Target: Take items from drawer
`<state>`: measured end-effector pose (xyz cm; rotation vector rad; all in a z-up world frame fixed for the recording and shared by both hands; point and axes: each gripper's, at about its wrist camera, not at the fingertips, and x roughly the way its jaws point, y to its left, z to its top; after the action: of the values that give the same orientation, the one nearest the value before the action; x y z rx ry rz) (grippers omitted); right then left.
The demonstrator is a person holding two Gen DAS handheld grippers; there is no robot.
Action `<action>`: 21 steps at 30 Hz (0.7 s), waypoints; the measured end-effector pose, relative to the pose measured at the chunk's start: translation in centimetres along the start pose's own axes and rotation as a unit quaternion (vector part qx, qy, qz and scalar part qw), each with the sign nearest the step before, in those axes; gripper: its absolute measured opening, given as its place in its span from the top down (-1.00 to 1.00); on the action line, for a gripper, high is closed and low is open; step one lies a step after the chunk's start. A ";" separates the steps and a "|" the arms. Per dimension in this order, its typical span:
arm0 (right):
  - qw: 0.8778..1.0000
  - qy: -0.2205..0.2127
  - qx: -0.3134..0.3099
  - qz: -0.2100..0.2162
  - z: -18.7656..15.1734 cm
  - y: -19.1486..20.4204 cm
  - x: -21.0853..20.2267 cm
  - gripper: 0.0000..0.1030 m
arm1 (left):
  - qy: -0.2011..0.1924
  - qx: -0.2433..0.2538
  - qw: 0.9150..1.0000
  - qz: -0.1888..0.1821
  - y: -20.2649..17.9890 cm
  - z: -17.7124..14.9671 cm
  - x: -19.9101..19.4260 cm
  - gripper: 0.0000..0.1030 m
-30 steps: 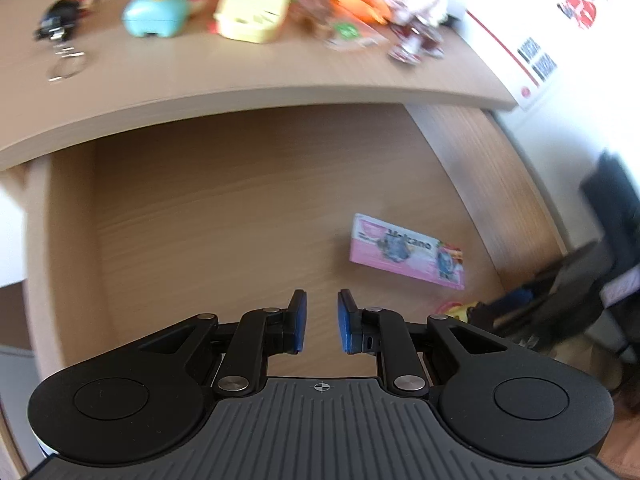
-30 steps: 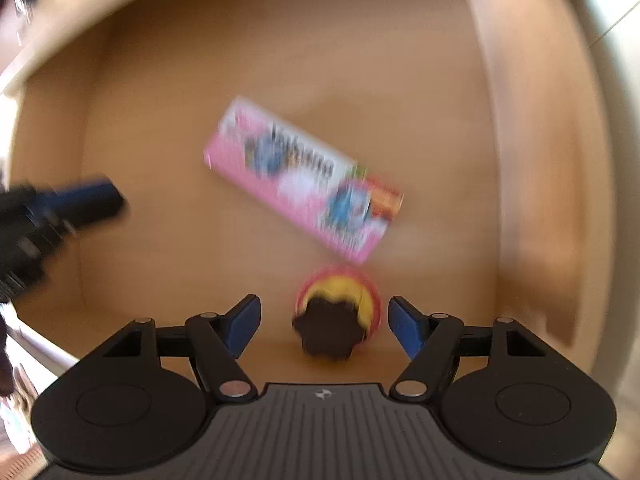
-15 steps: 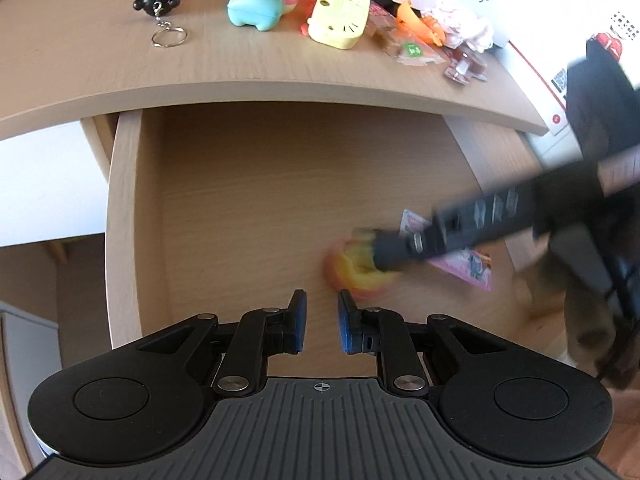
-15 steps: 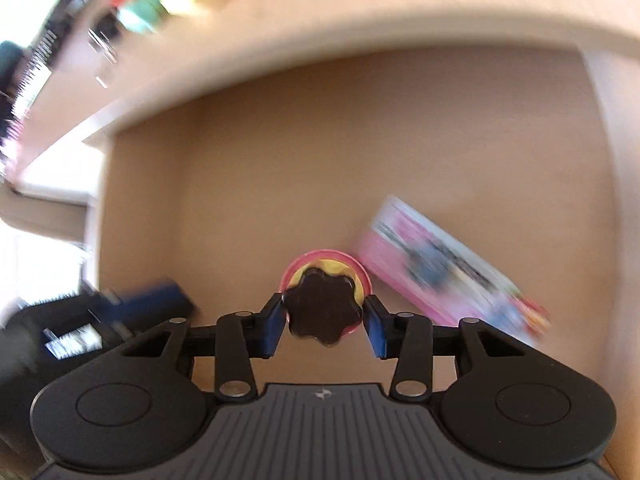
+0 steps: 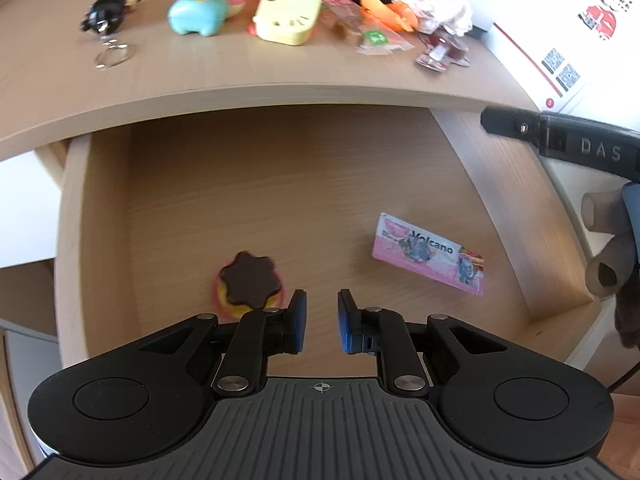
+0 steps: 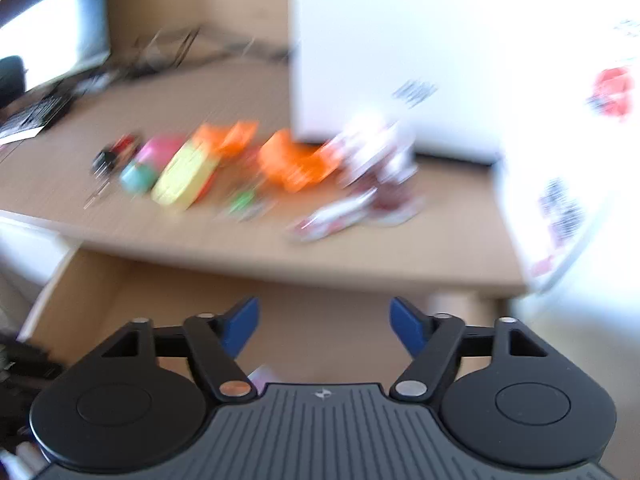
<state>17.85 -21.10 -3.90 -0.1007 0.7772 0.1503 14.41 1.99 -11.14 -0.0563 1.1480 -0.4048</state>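
chocolate-topped toy [image 5: 249, 289] was let go and is back on the drawer [image 5: 280, 184] floor, nearer the narrowly parted left gripper [image 5: 322, 322]; right gripper [image 6: 323, 326], spread empty, was swung toward the table [image 6: 168, 216]. pink packet [image 5: 430, 254] not yet taken.

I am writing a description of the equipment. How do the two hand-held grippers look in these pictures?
Both look alike. The left gripper and the right gripper each have a black ribbed body, two round black discs, black linkage arms with silver pivot pins, and blue fingertip pads. A small crosshair-like mark sits on the body's centre. The left wrist view shows white letters "DAS" on the right gripper's black side.
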 end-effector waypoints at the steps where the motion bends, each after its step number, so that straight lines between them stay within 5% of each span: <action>1: 1.000 0.022 -0.003 0.014 0.2 -0.5 0.3 -0.67 | 0.001 0.002 1.000 -0.001 -0.2 0.1 0.2 0.65; 4: 0.996 0.071 0.015 0.052 0.4 -1.8 1.4 -0.65 | 0.006 0.010 1.000 -0.003 -0.9 0.3 0.7 0.65; 11: 0.996 0.083 0.013 0.041 -0.2 -1.9 2.5 -0.65 | 0.029 0.028 0.999 -0.005 -2.0 0.4 2.6 0.65; 21: 0.991 0.114 0.045 0.048 -2.2 -2.3 3.8 -0.64 | 0.086 0.115 0.990 0.013 -5.2 0.9 7.5 0.65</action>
<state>19.43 -23.32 -8.08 0.0065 1.0158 0.1978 16.37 -5.49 -16.03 0.1989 1.2628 -0.5243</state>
